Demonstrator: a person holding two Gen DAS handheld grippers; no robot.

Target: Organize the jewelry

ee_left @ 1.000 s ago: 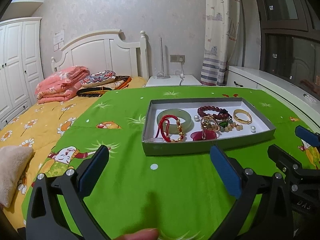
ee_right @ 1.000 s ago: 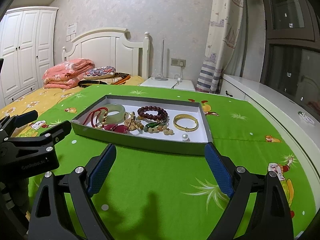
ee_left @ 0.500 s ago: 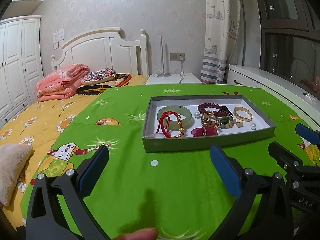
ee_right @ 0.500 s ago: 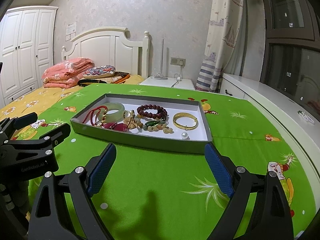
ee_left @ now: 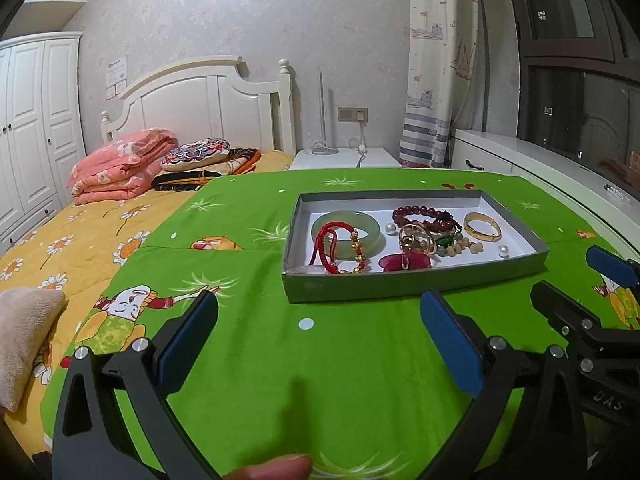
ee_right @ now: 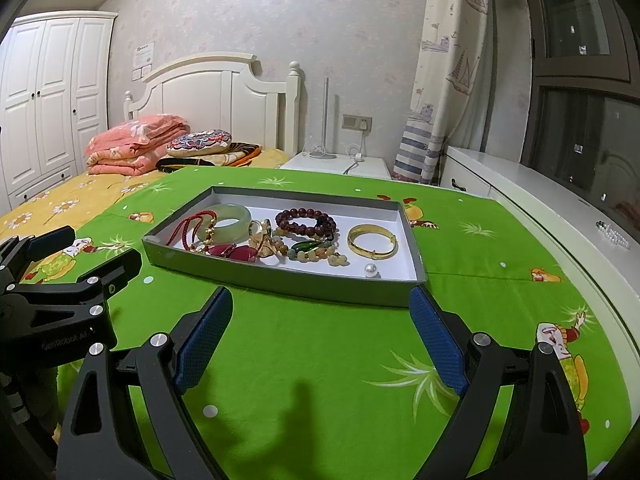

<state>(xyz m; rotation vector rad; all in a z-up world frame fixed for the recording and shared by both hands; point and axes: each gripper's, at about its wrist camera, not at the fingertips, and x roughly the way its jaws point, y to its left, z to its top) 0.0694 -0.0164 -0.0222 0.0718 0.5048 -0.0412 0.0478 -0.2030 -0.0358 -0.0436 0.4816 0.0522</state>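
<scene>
Readable text: "DAS" showing on the right claw's body in the left view; a "GenRobot…" marking on the left claw's body in the right view, its ending illegible. Paper notice on the wall [ee_right: 143, 54] too small to read.

Surface: worktop under a green cartoon-print cloth [ee_left: 344, 364], sitting beside a bed with a yellow daisy quilt [ee_left: 80, 236]. White headboard [ee_left: 208, 104], white wardrobe [ee_right: 48, 100] at left, sailboat-print curtain [ee_right: 448, 80] and dark window at right. Folded pink quilt [ee_left: 120, 168] and patterned cushion lying on the bed.

Left claw [ee_left: 318, 320] and right claw [ee_right: 320, 316] both hovering spread wide over bare cloth, gripping nothing, just short of the tray.

Grey tray [ee_right: 280, 276] sitting on the cloth ahead, holding the jewelry: jade bangle [ee_left: 348, 232], red cord bracelet [ee_left: 332, 248], dark red bead bracelet [ee_right: 306, 220], gold bangle [ee_right: 372, 240], loose pearl [ee_right: 371, 269], all piled loosely. Nothing standing between claws and tray; a fingertip [ee_left: 272, 470] showing at the left view's bottom edge.
</scene>
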